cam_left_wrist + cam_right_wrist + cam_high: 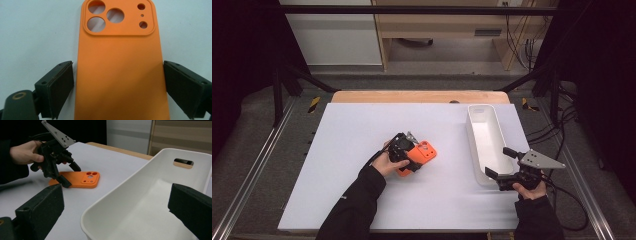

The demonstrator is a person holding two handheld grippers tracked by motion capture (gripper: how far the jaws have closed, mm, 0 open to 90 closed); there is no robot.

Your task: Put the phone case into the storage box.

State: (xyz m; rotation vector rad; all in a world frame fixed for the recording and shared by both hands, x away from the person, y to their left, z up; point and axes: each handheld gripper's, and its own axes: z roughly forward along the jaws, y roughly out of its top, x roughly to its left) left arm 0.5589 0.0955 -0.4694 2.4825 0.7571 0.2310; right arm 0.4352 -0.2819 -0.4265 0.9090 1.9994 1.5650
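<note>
Left gripper [408, 150] (tilted down) straddles phone case [424, 152].

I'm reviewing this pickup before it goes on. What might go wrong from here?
The orange phone case lies flat on the white table, and the left gripper straddles it, its jaws at the long edges but seemingly not pressing yet: thin edges may slip. The white bin sits apart, so a weak grip could drop it on the way. The right gripper stands open at the bin's near end and could nudge it.
</note>
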